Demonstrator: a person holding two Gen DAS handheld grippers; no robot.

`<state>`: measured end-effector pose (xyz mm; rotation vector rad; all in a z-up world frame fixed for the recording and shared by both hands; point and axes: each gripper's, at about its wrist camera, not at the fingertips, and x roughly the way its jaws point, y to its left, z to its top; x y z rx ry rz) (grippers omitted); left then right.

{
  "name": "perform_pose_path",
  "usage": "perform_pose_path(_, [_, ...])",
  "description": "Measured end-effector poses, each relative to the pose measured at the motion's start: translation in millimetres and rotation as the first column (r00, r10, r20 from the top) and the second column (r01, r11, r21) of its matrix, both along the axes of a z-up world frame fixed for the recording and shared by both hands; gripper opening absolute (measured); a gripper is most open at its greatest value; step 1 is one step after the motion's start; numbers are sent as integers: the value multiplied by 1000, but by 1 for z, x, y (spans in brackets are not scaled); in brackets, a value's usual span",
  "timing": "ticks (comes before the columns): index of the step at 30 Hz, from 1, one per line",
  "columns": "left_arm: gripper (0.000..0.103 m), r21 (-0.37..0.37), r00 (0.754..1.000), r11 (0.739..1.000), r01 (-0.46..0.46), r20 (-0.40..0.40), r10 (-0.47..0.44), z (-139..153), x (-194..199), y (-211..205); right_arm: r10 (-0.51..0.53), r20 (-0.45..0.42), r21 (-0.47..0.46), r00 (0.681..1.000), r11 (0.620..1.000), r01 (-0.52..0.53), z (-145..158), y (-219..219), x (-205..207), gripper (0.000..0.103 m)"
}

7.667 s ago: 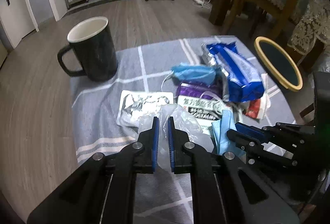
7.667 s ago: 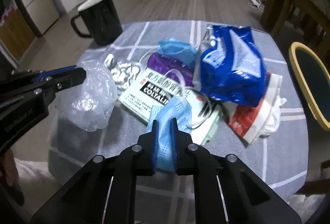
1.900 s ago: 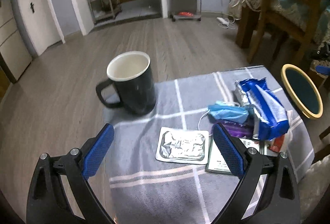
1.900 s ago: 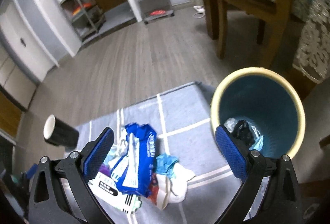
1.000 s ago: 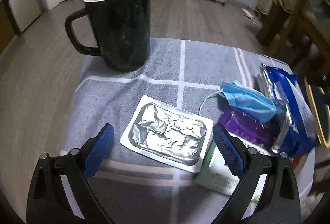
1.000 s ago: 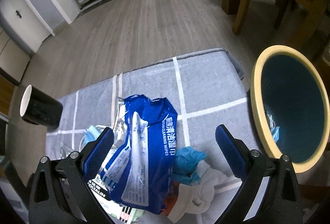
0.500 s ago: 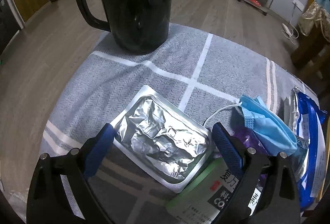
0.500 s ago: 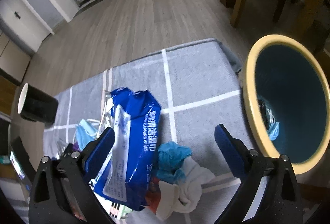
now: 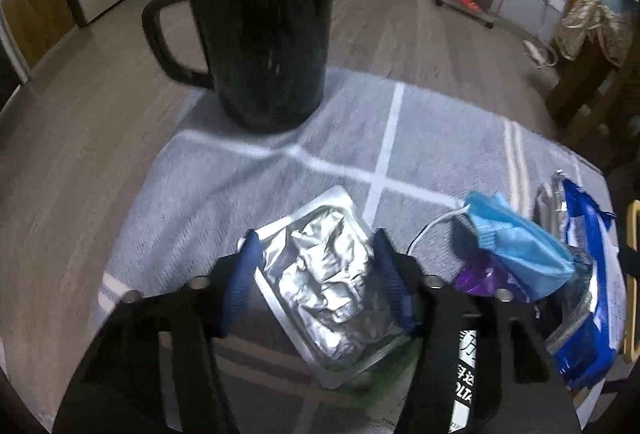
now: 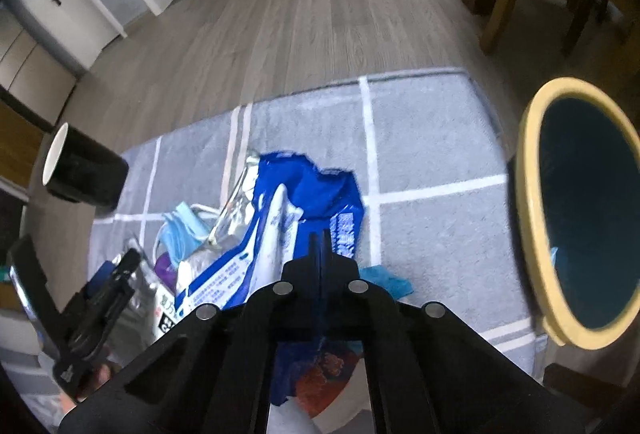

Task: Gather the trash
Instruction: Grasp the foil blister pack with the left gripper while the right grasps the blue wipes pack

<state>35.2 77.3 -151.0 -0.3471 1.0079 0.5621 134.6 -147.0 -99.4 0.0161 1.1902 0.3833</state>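
Note:
A crumpled silver blister pack lies on the grey checked cloth. My left gripper straddles it, its blue pads half closed around the pack's sides. A blue face mask, a purple wrapper and a blue wipes packet lie to its right. My right gripper is shut on the edge of the blue wipes packet over the trash pile. The yellow-rimmed teal bin stands at the right.
A black mug stands on the cloth's far left corner; it also shows in the right wrist view. A medicine box lies under the pack. Wooden chair legs stand behind the bin. A teal scrap lies by the packet.
My left gripper has dropped lower and narrowed its jaws around the blister pack. My right gripper has come down and closed on the blue wipes packet.

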Motion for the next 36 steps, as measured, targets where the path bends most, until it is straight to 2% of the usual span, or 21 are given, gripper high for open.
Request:
perform_pose_path(2, [13,2,999,999,47,-8,-47,2,2,1,-17,25,10,1000,1000,17,7,-7,3,1])
perform_pose_path(5, [5,-44,998,997,67,15,-66,4,-1,11,-43,33,47,999,998,42,11,-14,7,1])
perform_pose_path(8, [5,-122,997,991,51,57,-44,3,-8,26,-48,13,72,999,996,47,7,-18,11,1])
perform_pose_path(9, [5,-116,997,992,57,58,-51,3,-9,27,-42,11,60,999,997,42,6,-17,12,3])
perform_pose_path(10, [5,-97,996,993,69,57,-64,5,-9,27,-38,14,44,999,998,37,4,-16,13,12])
perform_pose_path(11, [3,-97,995,992,80,62,-74,5,-14,29,-33,12,43,999,999,32,1,-16,16,27])
perform_pose_path(14, [1,-91,993,990,106,66,-100,7,-12,24,-25,4,67,1000,997,25,-6,-12,22,59])
perform_pose_path(17, [1,-65,990,990,128,62,-124,8,-10,17,-13,0,56,1000,998,13,-14,-5,26,71])
perform_pose_path(19, [1,-54,989,989,137,60,-134,11,-10,16,-17,-25,53,1000,998,18,-23,-3,30,71])
perform_pose_path(22, [1,-36,989,989,143,49,-141,11,-10,14,-50,-53,87,997,995,55,-30,-8,35,70])
perform_pose_path(24, [1,-42,990,990,137,46,-135,9,-11,15,-56,-99,133,993,989,69,-36,-11,38,35])
perform_pose_path(25, [1,-51,991,990,131,45,-129,8,-12,17,-55,-120,148,991,986,73,-39,-12,39,13])
perform_pose_path(26, [2,-60,991,990,125,46,-122,8,-14,20,-50,-120,153,991,986,69,-39,-12,38,1])
perform_pose_path(28, [4,-57,993,992,114,32,-112,6,-19,23,-35,-97,153,995,987,49,-34,-10,36,1])
perform_pose_path(29, [8,-64,994,992,109,30,-108,5,-23,25,-33,-89,162,996,986,47,-31,-10,35,1])
perform_pose_path(33, [36,-75,996,993,90,25,-89,3,-35,29,-58,-55,209,997,975,68,-18,-16,36,1])
perform_pose_path(36, [37,-72,997,994,81,20,-79,3,-37,30,-93,-44,198,995,975,100,-18,-20,40,3])
